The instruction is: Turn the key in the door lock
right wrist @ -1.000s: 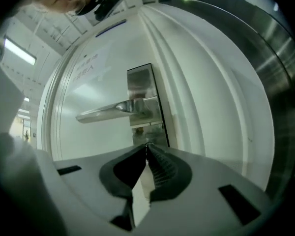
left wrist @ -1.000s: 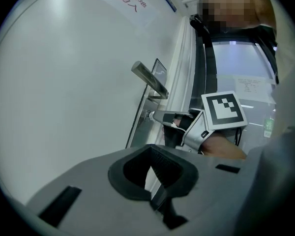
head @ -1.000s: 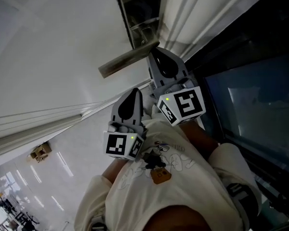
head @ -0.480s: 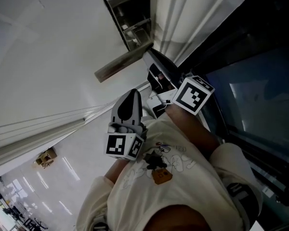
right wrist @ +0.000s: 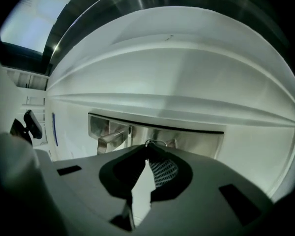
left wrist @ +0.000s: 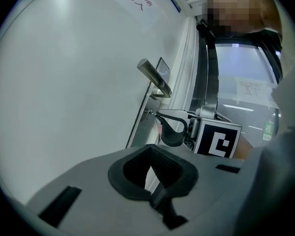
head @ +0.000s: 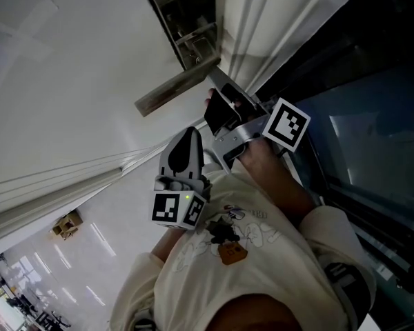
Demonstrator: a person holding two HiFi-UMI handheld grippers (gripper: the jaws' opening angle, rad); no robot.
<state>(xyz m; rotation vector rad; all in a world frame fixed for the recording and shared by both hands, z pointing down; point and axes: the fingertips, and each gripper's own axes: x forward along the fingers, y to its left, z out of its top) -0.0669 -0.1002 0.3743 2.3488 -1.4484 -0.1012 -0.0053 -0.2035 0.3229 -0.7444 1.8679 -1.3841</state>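
Observation:
The steel lock plate [head: 186, 19] sits on the white door [head: 69, 67], with its lever handle [head: 176, 88] sticking out. My right gripper [head: 212, 96] is just below the lever, rolled onto its side, and shut on the key [left wrist: 149, 112] in the lock. In the right gripper view, the key's ring [right wrist: 155, 142] shows just past my shut right gripper [right wrist: 148, 150], against the plate [right wrist: 187, 139]. My left gripper [head: 191, 132] hangs lower, apart from the door. Its jaws are shut with nothing between them [left wrist: 150, 151]. It faces the lever [left wrist: 155, 77] and the right gripper [left wrist: 156, 115].
The white door frame [head: 262, 26] runs beside the lock, and a dark glass panel [head: 359, 136] lies to its right. The person's cream shirt [head: 241, 261] fills the bottom of the head view. A tiled floor [head: 69, 254] shows at lower left.
My right gripper has rolled about its own line while on the key, so its marker cube swung round to the right. The left gripper has stayed put.

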